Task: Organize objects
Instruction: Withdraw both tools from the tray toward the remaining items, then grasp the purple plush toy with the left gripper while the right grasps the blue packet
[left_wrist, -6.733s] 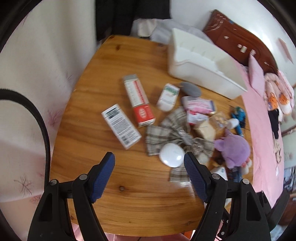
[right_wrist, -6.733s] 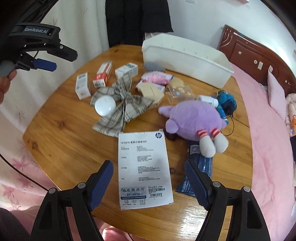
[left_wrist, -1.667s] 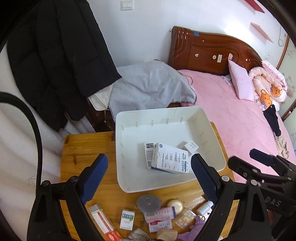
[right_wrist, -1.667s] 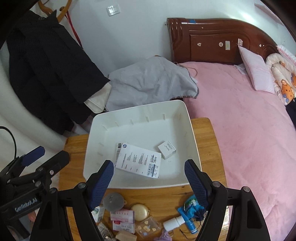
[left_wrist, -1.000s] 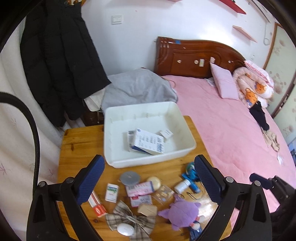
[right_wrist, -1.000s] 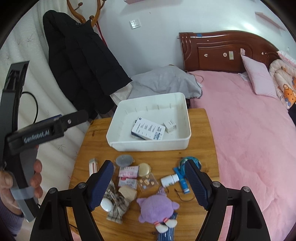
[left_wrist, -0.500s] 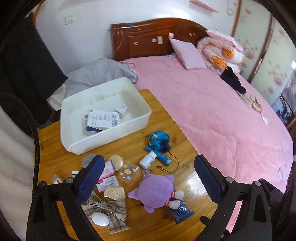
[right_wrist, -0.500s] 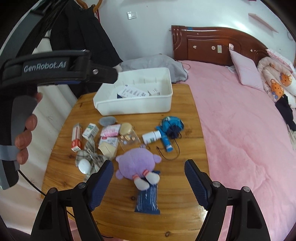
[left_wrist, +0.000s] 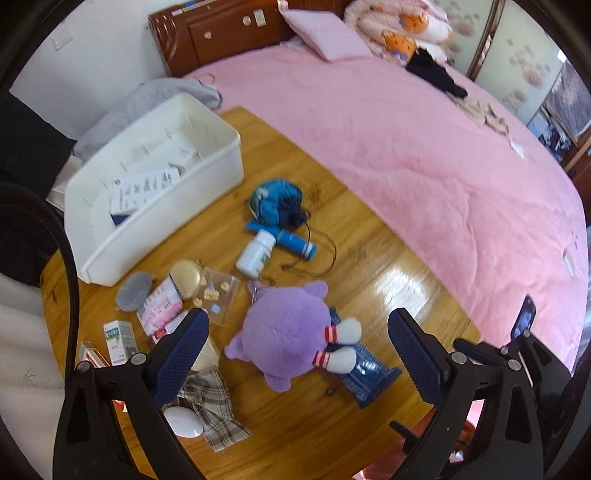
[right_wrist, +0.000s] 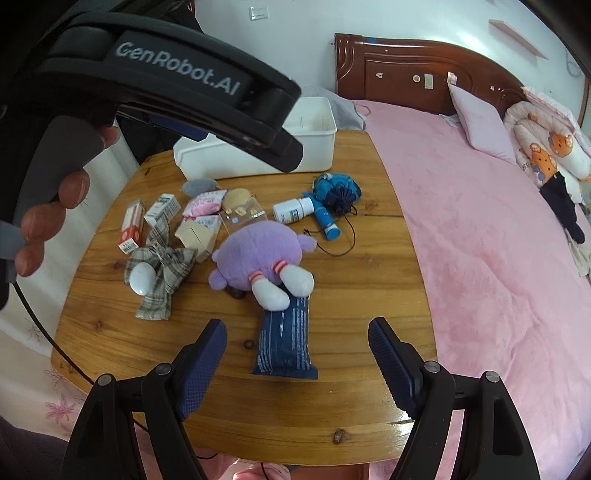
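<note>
Wood grain fills the middle of both views: the table carries the whole jumble. Starting at the left of the right-wrist frame, your left hand wraps the handle of the left gripper, whose body crosses the upper left corner. Just right of your fingers lie a red-and-white box and a small green-and-white carton, with a plaid bow below them and a white oval piece resting on it. Behind sits the white bin, and in the left-wrist frame you can see a printed white box lying inside it. Moving to the centre, the purple plush toy lies with its feet on a dark blue packet. Your right gripper hangs above that packet, jaws spread wide, gripping nothing. Your left gripper is likewise released, its pads either side of the plush in its own view. Further right: a white pill bottle, a blue tube, a blue drawstring pouch, then the pink bed along the table's right edge.
</note>
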